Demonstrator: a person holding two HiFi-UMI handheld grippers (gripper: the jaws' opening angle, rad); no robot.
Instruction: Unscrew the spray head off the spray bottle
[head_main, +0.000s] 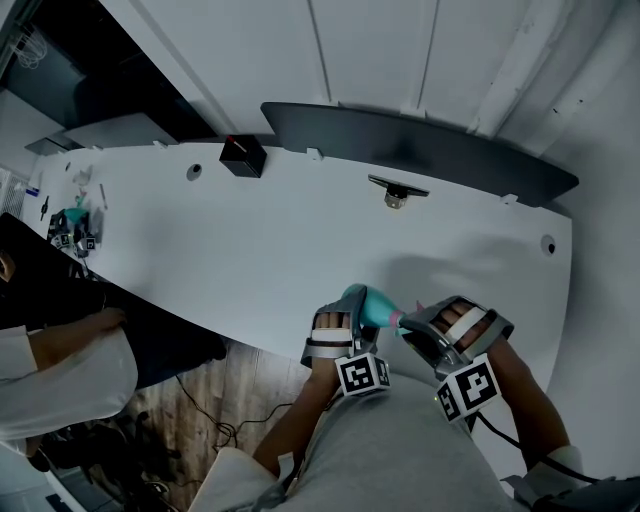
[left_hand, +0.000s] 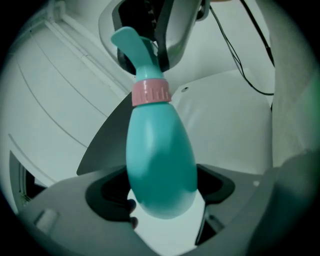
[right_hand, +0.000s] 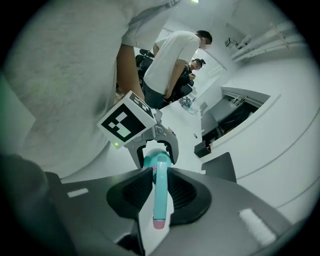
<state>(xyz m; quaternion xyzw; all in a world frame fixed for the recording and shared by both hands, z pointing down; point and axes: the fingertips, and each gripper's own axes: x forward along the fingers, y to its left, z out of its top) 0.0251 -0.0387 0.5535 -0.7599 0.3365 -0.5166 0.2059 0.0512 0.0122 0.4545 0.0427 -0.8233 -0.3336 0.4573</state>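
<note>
A teal spray bottle (head_main: 365, 303) with a pink collar (head_main: 397, 318) is held lying sideways above the white table's (head_main: 300, 240) near edge. My left gripper (head_main: 343, 318) is shut on its fat body (left_hand: 160, 160), a jaw on each side. The pink collar (left_hand: 151, 92) and the teal spray head (left_hand: 135, 47) point away from it. My right gripper (head_main: 418, 326) is shut on the spray head (right_hand: 160, 187), whose pink tip (right_hand: 159, 223) pokes out toward the camera. In the right gripper view the left gripper (right_hand: 156, 150) faces me, with its marker cube (right_hand: 131, 122) on top.
A black box (head_main: 243, 155) and a small metal fitting (head_main: 397, 192) sit near the table's far edge, in front of a dark curved panel (head_main: 420, 150). Another pair of grippers (head_main: 72, 225) lies at the far left. A person in a white shirt (head_main: 60, 370) stands left.
</note>
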